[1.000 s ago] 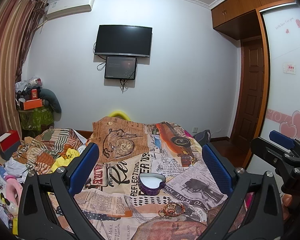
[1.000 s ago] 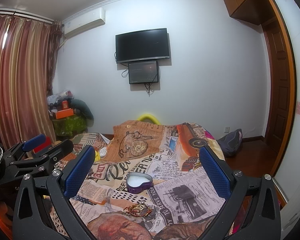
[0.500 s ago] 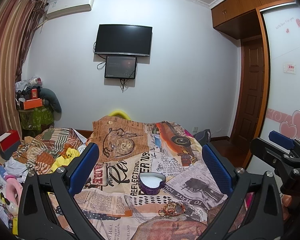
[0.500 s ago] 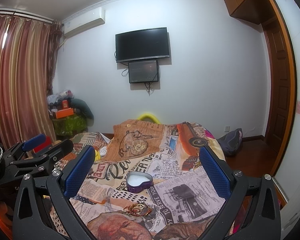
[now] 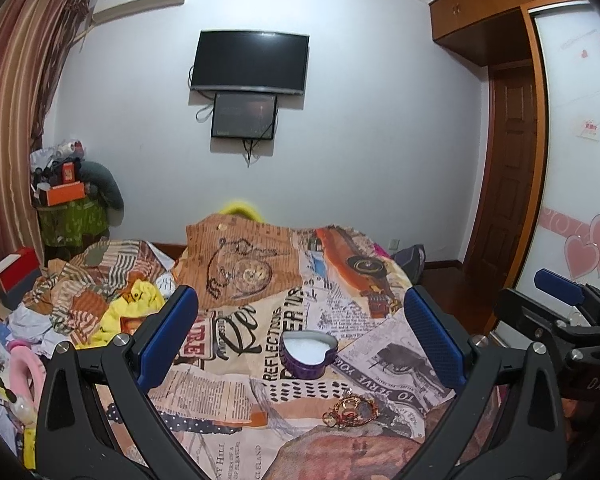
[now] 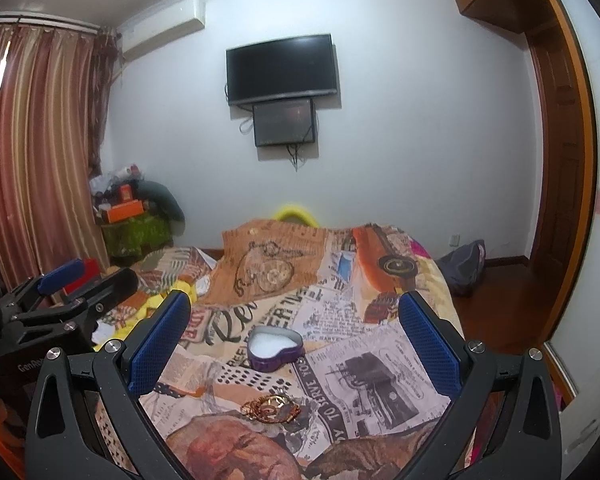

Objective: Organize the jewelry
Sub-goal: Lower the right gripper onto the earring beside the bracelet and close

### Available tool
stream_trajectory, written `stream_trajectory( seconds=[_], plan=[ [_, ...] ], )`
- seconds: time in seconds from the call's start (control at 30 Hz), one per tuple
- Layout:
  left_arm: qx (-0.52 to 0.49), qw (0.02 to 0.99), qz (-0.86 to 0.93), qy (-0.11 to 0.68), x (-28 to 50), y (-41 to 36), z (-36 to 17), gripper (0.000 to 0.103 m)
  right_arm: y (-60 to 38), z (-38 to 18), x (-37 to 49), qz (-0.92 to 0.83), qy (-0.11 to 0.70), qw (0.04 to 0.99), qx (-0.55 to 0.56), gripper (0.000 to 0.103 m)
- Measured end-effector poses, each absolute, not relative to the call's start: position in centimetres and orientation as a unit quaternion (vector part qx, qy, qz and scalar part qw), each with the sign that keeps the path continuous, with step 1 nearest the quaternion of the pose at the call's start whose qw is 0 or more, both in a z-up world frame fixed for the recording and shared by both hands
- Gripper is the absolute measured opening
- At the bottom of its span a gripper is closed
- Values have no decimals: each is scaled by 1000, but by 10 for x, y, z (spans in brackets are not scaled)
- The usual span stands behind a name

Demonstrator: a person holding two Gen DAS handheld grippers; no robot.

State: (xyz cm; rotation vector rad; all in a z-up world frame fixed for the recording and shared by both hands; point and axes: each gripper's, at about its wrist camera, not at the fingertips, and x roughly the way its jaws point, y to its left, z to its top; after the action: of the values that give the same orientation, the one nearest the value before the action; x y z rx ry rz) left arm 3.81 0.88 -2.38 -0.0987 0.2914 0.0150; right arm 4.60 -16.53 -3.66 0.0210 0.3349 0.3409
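While both tools hover above the bed [image 5: 260, 364], each has its blue-padded fingers spread wide with nothing between them. The left tool [image 5: 300, 340] frames the middle of the bedspread in its own camera, and the right tool [image 6: 296, 336] does the same from a spot just to its right; each also shows at the edge of the other's view, the right tool at the right side of the left camera, the left tool at the left side of the right camera.

On the newspaper-print bedspread sits a small purple heart-shaped box [image 5: 308, 354], open at the top, with a white lining showing inside. It rests upright between the spread fingers in both views [image 6: 274, 348]. Nearer the cameras, apart from the box, lies a small heap of gold jewelry [image 5: 350, 412]: tangled chain with a round ring-like piece on top. Its finer detail is too small to make out. In the right view the heap [image 6: 270, 404] lies just below and slightly left of the box. Neither tool touches box or jewelry.

To the left on the bed lies a jumble of striped and yellow cloth [image 5: 100, 300]. On the far white wall hangs a dark television [image 5: 251, 62] with a smaller dark screen [image 5: 244, 116] right under it. Striped curtains [image 6: 36, 152] hang at the left, and a brown wooden door [image 5: 508, 176] stands at the right.
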Motion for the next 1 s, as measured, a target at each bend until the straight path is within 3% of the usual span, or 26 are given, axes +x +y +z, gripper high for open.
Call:
stream_trajectory(
  seconds=[0.27, 0.47, 0.6, 0.87, 1.0],
  plan=[
    [-54, 975, 12, 215, 79, 19, -59, 102, -163, -77, 82, 154, 243, 958, -13, 103],
    [-52, 961, 13, 270, 105, 24, -94, 92, -167, -104, 105, 151, 298, 942, -14, 102],
    [-50, 950, 11, 309, 124, 26, -119, 85, -166, -122, 119, 157, 331, 930, -16, 91],
    [-61, 924, -4, 377, 149, 28, -160, 60, -157, -156, 144, 190, 389, 901, -24, 67],
    [-61, 918, -5, 392, 158, 29, -172, 56, -147, -166, 155, 218, 410, 885, -25, 57]
  ],
)
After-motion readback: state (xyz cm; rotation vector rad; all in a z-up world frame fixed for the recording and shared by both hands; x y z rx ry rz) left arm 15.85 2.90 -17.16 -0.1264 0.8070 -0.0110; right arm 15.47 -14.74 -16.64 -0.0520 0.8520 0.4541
